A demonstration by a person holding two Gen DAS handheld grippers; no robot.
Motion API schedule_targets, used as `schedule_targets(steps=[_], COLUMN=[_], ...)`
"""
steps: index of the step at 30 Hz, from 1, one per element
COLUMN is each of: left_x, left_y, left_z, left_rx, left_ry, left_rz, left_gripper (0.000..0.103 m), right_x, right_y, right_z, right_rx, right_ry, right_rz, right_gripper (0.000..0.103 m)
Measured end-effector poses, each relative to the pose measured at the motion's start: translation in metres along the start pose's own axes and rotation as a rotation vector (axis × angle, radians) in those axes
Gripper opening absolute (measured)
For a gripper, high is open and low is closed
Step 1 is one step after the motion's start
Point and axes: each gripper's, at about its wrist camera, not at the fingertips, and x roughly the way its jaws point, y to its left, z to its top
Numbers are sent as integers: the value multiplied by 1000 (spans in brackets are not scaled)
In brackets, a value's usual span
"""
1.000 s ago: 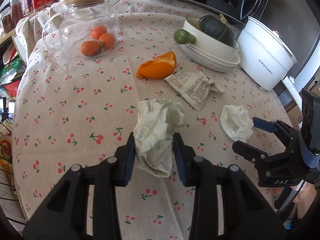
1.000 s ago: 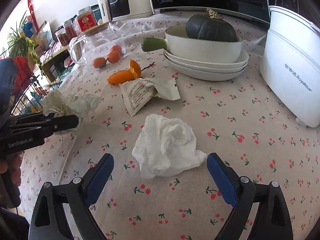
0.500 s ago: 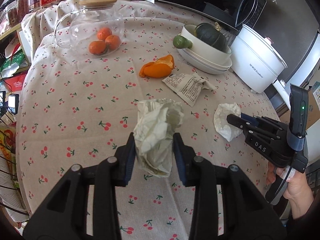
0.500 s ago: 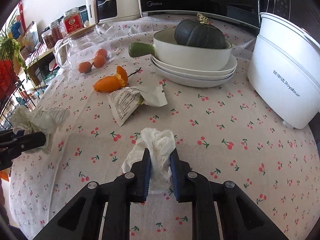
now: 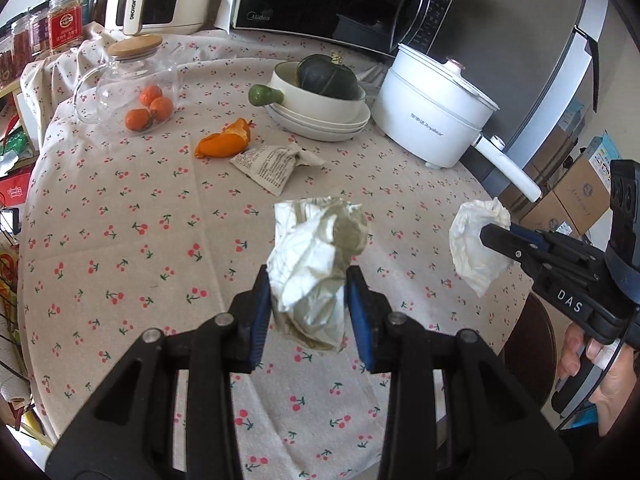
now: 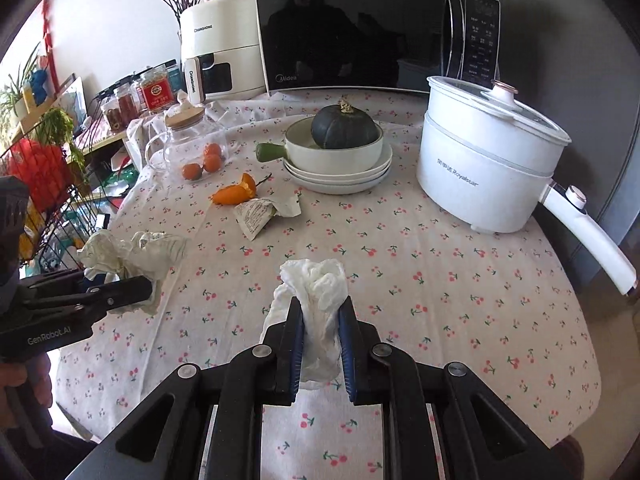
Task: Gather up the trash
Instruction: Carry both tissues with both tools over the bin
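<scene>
My left gripper point(image 5: 308, 308) is shut on a stained crumpled tissue point(image 5: 316, 264) and holds it above the cherry-print tablecloth point(image 5: 132, 220). My right gripper point(image 6: 320, 340) is shut on a white crumpled tissue point(image 6: 318, 304), also lifted off the table. Each gripper shows in the other view: the right gripper point(image 5: 492, 236) with its tissue point(image 5: 476, 248) at the right, the left gripper point(image 6: 144, 288) with its tissue point(image 6: 132, 256) at the left. An orange peel point(image 5: 224, 144) and a torn printed wrapper point(image 5: 272, 164) lie on the table further back.
A glass jar with small oranges point(image 5: 136, 88) stands at the back left. A stack of white dishes with a dark squash point(image 5: 320, 96) sits at the back middle, a white electric pot point(image 5: 432, 116) at the right. A microwave point(image 6: 360, 28) and air fryer point(image 6: 216, 56) stand behind.
My right gripper closed on the white tissue and lifted it off the table. Both grippers have risen and pulled back with their tissues.
</scene>
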Motion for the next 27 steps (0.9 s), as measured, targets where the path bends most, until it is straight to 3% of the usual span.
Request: schedule_targets(steps=[13,21,27], left_x=[-12,4,23], left_y=[-87,-153,-202], left_z=[-50,-71,-86], left_rx=[149,259,313], left_ry=[23,68,121], left_rz=[-117,-215,-298], left_gripper=[38,38,38], right_x=[-113,-141,-155], right_y=[-55,-89,-131], right_z=[-89,-137,-175], right_rx=[94,118,206], right_ry=[-40,-33,6], right_rz=[-95,-165,-233], right_gripper=[17,17,17])
